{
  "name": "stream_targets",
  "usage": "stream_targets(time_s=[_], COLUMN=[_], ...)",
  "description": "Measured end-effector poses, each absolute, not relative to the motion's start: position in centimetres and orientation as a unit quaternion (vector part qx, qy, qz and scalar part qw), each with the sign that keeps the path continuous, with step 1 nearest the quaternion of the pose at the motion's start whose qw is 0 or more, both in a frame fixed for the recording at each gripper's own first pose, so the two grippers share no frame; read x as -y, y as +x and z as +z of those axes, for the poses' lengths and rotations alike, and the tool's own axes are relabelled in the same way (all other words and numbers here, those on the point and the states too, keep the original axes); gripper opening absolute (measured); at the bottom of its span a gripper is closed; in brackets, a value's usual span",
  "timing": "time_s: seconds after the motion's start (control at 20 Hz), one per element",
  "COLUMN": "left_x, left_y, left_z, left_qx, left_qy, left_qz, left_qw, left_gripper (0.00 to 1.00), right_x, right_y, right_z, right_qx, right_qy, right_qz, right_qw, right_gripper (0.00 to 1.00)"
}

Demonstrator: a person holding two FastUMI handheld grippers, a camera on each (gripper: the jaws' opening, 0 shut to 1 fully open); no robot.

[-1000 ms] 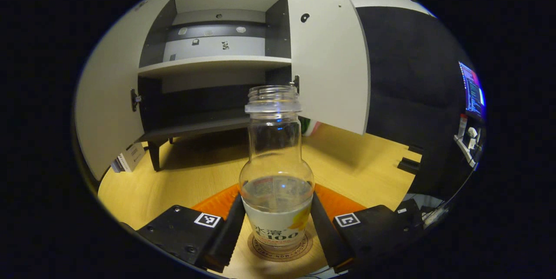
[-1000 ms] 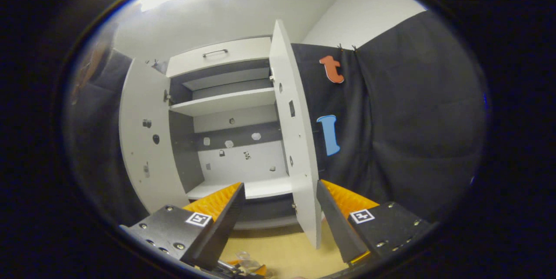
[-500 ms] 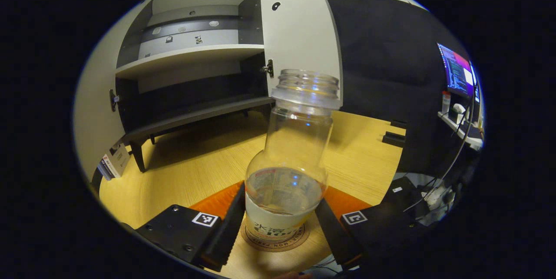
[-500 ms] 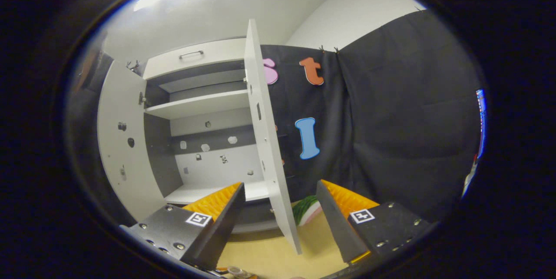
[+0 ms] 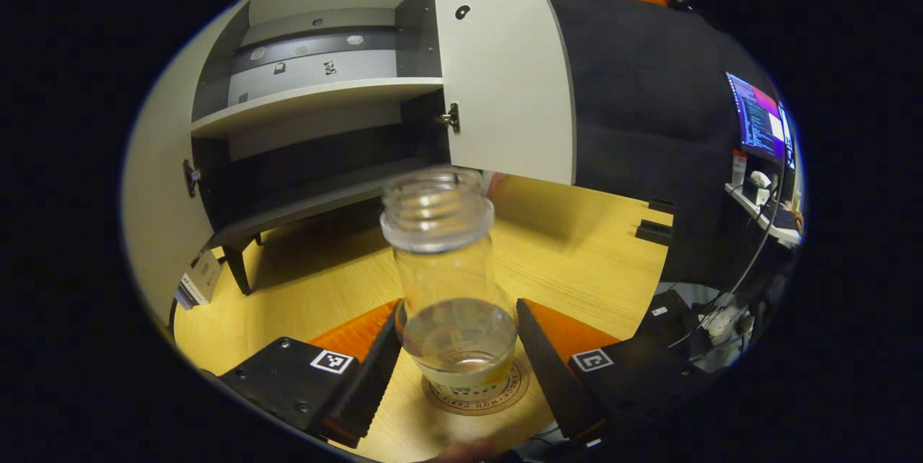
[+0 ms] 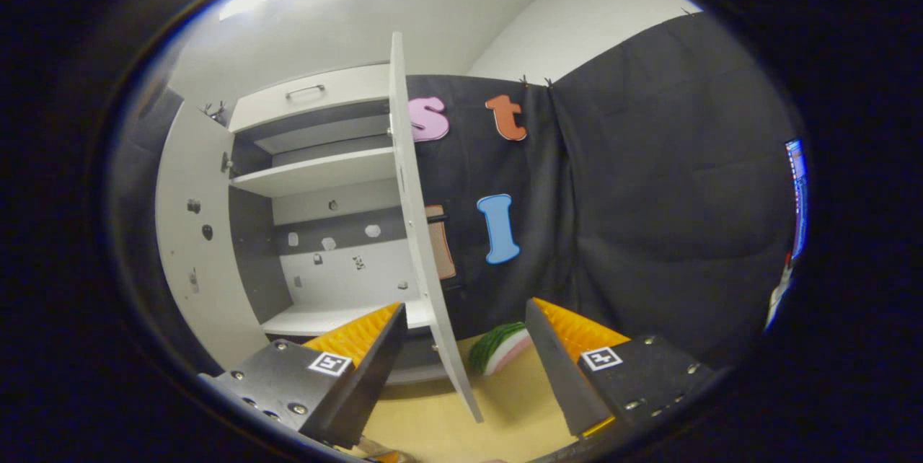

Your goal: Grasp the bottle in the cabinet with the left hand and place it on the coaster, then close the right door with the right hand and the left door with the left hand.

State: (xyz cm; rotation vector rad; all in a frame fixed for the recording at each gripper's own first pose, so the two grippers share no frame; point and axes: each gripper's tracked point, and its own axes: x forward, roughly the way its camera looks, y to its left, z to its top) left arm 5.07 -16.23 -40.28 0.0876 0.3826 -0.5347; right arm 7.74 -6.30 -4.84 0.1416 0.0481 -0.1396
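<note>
Left gripper view, jaws apart, flanking bottle (image 5: 453,304)

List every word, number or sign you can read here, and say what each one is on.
Coaster: ring of lettering, partly hidden by the bottle, too blurred to read.
Left tool and right tool: square coded markers, no words.
Box beside the cabinet: print too small to read.
Nothing reads clearly.
</note>
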Motion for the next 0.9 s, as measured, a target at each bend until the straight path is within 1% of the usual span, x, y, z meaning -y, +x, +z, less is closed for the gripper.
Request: stream_targets(time_s=[0.1, 0.2, 0.3, 0.55, 0.7, 0.8, 0.85, 0.9], left_x=[16.1, 16.3, 15.7, 13.4, 11.8, 10.4, 9.7, 8.8], left_y=[5.1, 4.8, 5.0, 4.4, 3.8, 3.5, 3.3, 3.0], left_z=[-36.3, -31.4, -26.6, -17.9, -13.4, -11.2, -10.3, -9.4], left_qx=[-0.158, -0.128, -0.100, -0.093, -0.081, -0.077, -0.074, -0.068], left_qy=[0.030, 0.025, 0.026, 0.018, -0.005, -0.004, 0.001, 0.004], left_qz=[-0.255, -0.261, -0.251, -0.219, -0.201, -0.188, -0.179, -0.168], left_qw=[0.954, 0.957, 0.962, 0.971, 0.976, 0.979, 0.981, 0.983], left_gripper=[0.97, 0.98, 0.99, 0.99, 0.98, 0.98, 0.99, 0.99], right_x=[7.3, 8.3, 9.6, 12.8, 15.7, 16.7, 17.3, 18.1], right_y=[6.8, 6.4, 6.2, 7.3, 9.1, 10.6, 11.7, 12.8], right_z=[-5.2, -5.3, -5.1, -4.2, -4.0, -3.4, -3.3, -3.3], right_qx=[-0.024, -0.022, -0.015, -0.015, -0.019, -0.014, -0.016, -0.022], right_qy=[0.064, 0.063, 0.057, 0.052, 0.038, 0.033, 0.034, 0.036], right_qz=[-0.067, -0.061, -0.061, -0.046, -0.058, -0.052, -0.049, -0.051], right_qw=[0.995, 0.996, 0.996, 0.997, 0.997, 0.998, 0.998, 0.998], right_gripper=[1.00, 1.00, 1.00, 1.00, 0.99, 1.00, 0.96, 1.00])
